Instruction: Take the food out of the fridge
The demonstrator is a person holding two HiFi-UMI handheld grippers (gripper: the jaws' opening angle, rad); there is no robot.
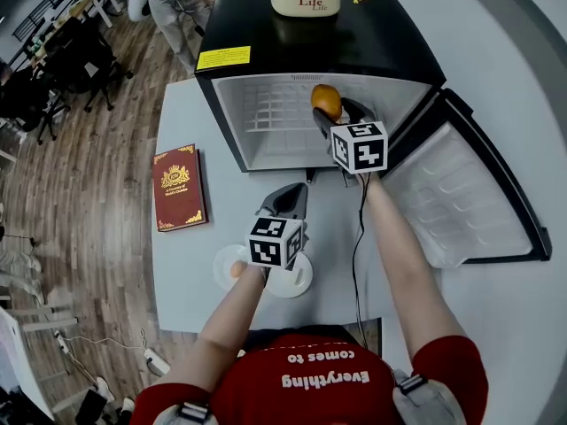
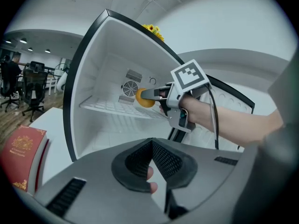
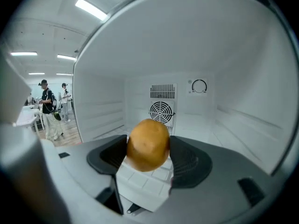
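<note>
Orange fruit [image 3: 148, 143], long axis upright, pinched between right gripper [image 3: 147, 148] fingers [image 3: 188, 161]; left gripper [image 2: 152, 146] fingers pressed together.

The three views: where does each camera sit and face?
Head view: on the head, steeply down onto the open black mini fridge and white table; both forearms, left claw, right claw show.
Left gripper view: on the left claw, facing the fridge opening; its shut jaws and right forearm show.
Right gripper view: on the right claw, facing the fridge's back wall; its jaws clamp a round orange fruit.
Shared: all three show that fruit.
</note>
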